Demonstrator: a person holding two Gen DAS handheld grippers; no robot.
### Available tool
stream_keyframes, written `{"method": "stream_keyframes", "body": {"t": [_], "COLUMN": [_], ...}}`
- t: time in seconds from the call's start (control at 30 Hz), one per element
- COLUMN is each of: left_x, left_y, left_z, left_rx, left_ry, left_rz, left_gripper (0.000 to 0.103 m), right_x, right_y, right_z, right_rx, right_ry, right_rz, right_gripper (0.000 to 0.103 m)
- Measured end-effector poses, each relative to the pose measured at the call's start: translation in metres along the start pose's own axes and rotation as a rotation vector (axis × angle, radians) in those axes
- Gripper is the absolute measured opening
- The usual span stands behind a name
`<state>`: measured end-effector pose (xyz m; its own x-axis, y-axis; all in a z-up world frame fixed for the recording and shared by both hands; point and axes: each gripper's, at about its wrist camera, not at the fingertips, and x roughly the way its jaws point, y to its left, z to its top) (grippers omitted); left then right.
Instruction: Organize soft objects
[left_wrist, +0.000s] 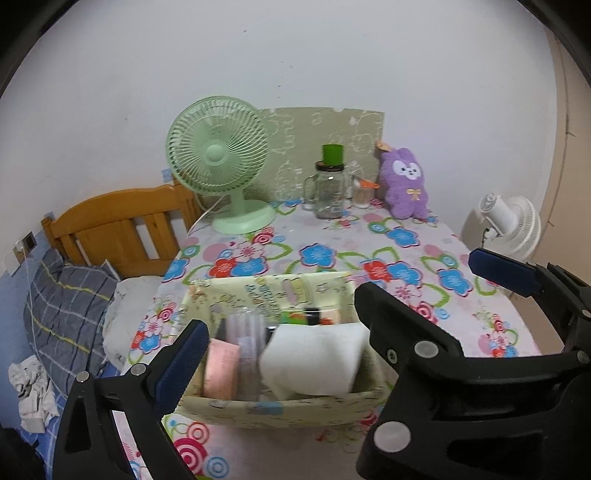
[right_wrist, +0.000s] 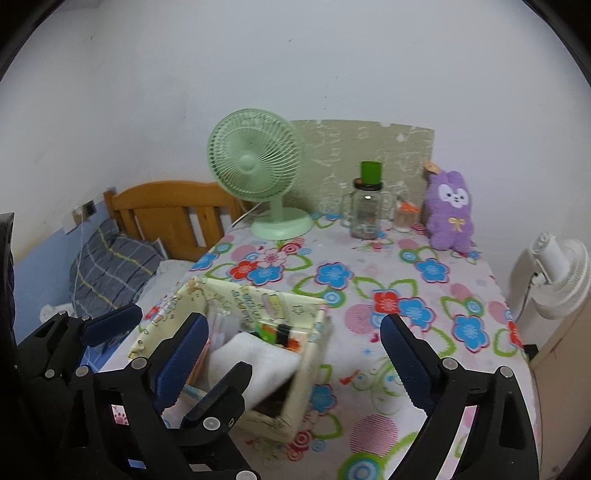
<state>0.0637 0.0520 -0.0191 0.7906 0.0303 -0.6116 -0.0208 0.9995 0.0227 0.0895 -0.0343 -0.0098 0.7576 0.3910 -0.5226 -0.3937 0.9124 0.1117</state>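
Both grippers are seen spread wide with nothing between their pads: the left gripper is held over the near end of the storage box, and the right gripper hangs just beside and to the right of it, above bare cloth.

Largest first, the table under its floral cloth carries everything that matters. At its far edge a green desk fan is stood, with a clear glass jar topped by a green cap near it.

The fabric storage box is placed at the near left of the table. A folded white towel is seen lying inside it, leaning against the right side, with a pink item tucked in at the left; small bottles behind them cannot be identified clearly. That part of the sorting is judged to be done.

A purple plush rabbit is left propped upright against the backboard at the far right corner, well apart from the box and from both tools. It is judged to be the 1 soft object not yet put away, so roughly the last fetch remains.

On the bed to the left, a crumpled white cloth is noticed; whether it belongs to the task cannot be told.
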Motion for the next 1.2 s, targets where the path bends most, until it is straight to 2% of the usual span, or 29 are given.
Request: {"method": "stream_keyframes", "body": {"t": [0.53, 1.2], "left_x": [-0.029, -0.068], "left_y": [-0.047, -0.062], "left_z": [0.000, -0.007], "left_rx": [0.038, 0.026], "left_ry": [-0.047, -0.137], "left_rz": [-0.053, -0.049], "left_gripper": [0.101, 0.103], "right_x": [-0.061, -0.122], "right_y": [-0.049, -0.086], "right_z": [-0.017, -0.034], "right_rx": [0.074, 0.122], "right_ry": [-0.071, -0.161], "right_rz": [-0.105, -0.216], "right_gripper": [0.101, 0.103]}}
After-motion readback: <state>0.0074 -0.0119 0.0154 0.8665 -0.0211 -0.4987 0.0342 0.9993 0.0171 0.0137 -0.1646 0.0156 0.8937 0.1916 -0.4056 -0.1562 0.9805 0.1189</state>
